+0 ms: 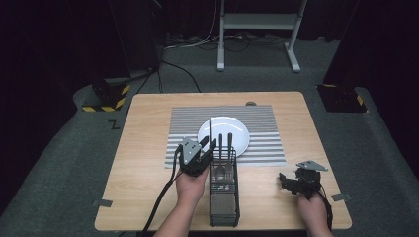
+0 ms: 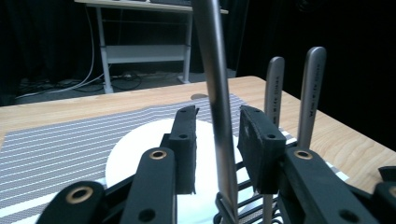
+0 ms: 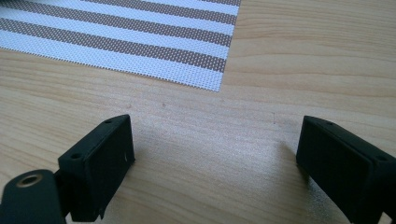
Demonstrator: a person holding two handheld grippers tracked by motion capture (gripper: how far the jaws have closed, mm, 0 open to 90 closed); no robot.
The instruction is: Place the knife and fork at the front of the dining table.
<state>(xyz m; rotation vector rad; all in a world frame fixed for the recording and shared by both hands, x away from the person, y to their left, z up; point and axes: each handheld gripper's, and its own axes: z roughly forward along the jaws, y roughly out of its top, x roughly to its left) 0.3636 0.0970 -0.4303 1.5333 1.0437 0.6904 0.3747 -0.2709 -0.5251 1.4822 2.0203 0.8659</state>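
Black pads of the left gripper (image 2: 218,140) stand narrow around the utensil handle (image 2: 215,93), not pressing; squeeze fully, then lift toward twelve o'clock, clear of the wire caddy (image 1: 223,197).

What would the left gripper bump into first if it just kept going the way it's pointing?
The left gripper already has a metal utensil handle standing between its jaws, so it would likely meet that first. Beyond lies the white plate on the striped mat.

overhead forward-down; two close jaw-level views
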